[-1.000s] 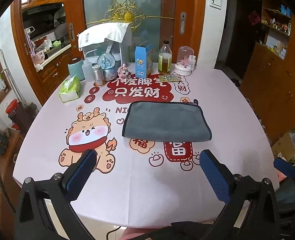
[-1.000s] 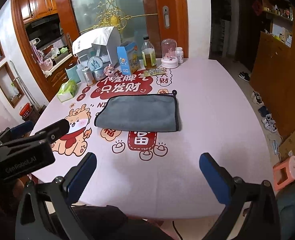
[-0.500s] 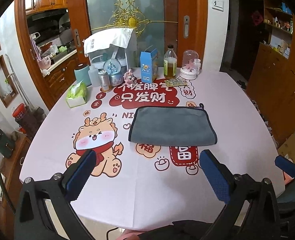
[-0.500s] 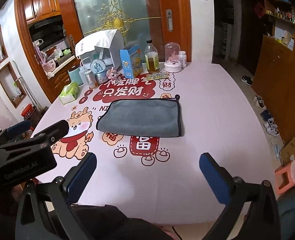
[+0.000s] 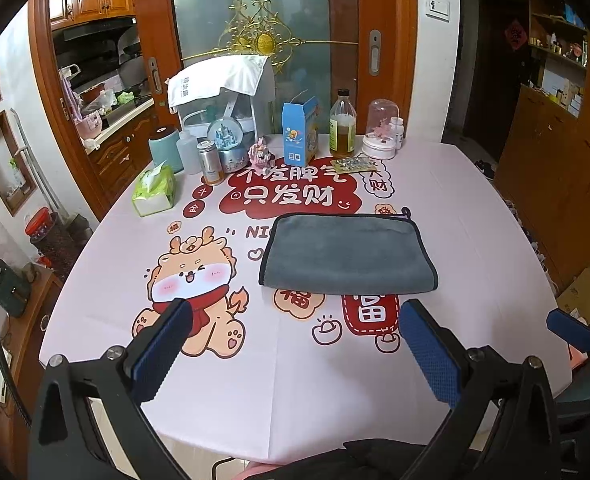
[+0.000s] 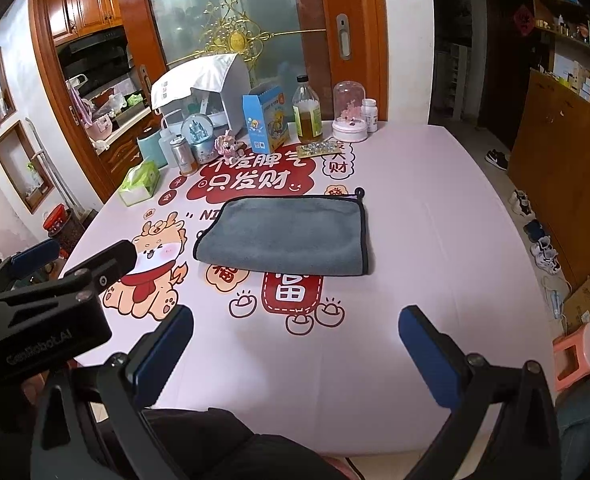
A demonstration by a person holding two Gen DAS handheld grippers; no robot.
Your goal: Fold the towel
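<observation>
A grey towel with a dark trim lies folded flat in the middle of the pink printed tablecloth; it also shows in the right wrist view. My left gripper is open and empty, held above the table's near edge, short of the towel. My right gripper is open and empty too, near the front edge. The left gripper's body shows at the left of the right wrist view.
At the table's far side stand a tissue pack, a teal canister, a can, a snow globe, a blue box, an oil bottle and a glass dome. Wooden cabinets stand at the right.
Both grippers have drawn back and risen a little, so the towel sits lower and farther in view. The towel itself has not moved. Both stay open.
</observation>
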